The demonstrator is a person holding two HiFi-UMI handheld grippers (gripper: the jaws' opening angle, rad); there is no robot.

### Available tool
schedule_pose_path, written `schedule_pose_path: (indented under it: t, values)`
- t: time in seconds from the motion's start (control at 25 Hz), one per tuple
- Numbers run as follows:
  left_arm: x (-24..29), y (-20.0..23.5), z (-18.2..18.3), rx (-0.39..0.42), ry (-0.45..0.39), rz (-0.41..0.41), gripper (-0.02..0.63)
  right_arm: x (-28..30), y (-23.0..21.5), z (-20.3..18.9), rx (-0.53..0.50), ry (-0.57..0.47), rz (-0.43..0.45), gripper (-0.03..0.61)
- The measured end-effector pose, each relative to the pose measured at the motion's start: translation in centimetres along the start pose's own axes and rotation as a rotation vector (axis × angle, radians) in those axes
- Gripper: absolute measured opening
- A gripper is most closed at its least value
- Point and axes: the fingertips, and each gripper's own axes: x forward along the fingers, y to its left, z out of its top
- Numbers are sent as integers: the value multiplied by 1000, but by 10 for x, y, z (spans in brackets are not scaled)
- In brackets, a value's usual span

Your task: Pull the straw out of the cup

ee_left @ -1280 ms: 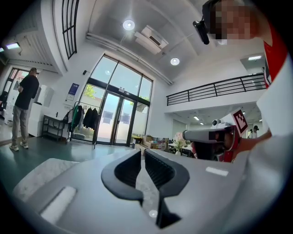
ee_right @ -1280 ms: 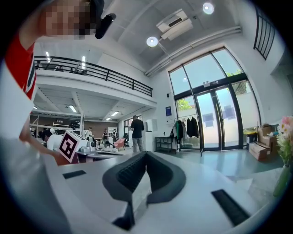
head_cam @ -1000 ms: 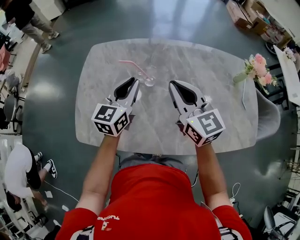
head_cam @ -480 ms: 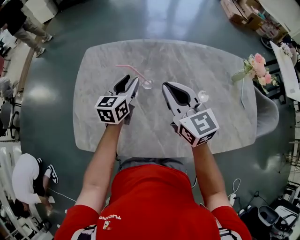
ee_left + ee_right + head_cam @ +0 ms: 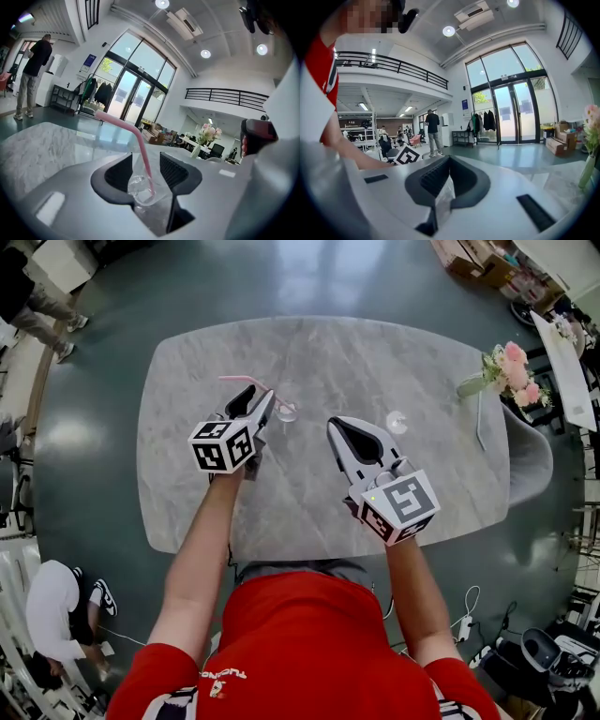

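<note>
Head view: cup [image 5: 286, 412] barely discernible

The right gripper [image 5: 447, 164] holds nothing; its jaws seem to meet at the tips, with only a thin strip of marble table [image 5: 443, 199] showing between them. Behind, a person [image 5: 433, 132] stands left of glass doors [image 5: 513, 112].

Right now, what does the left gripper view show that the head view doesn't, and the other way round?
Left gripper view only: the clear cup sits between the opening left tongs, whose pads seem clear of it. The pink straw rises between them, bent over at the top. Head view only: the right tongs, tips together and empty, to the cup's right, and a small clear object beyond them. Both: cup, straw, marble table, flowers.
</note>
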Motion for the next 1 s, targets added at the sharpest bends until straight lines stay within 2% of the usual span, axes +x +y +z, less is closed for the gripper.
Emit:
schedule_pose_path:
  t: [0.44, 0.6, 1.0]
  values:
    - [20, 3, 4, 14, 5, -31, 154, -6, -10, -12, 28, 25, -42, 2]
    - [19, 3, 3, 41, 6, -31, 54, -6, -9, -15, 34, 28, -47, 2]
    - [2, -28, 22, 129, -38, -87, 35, -15, -7, -6, 35, 7, -62, 2]
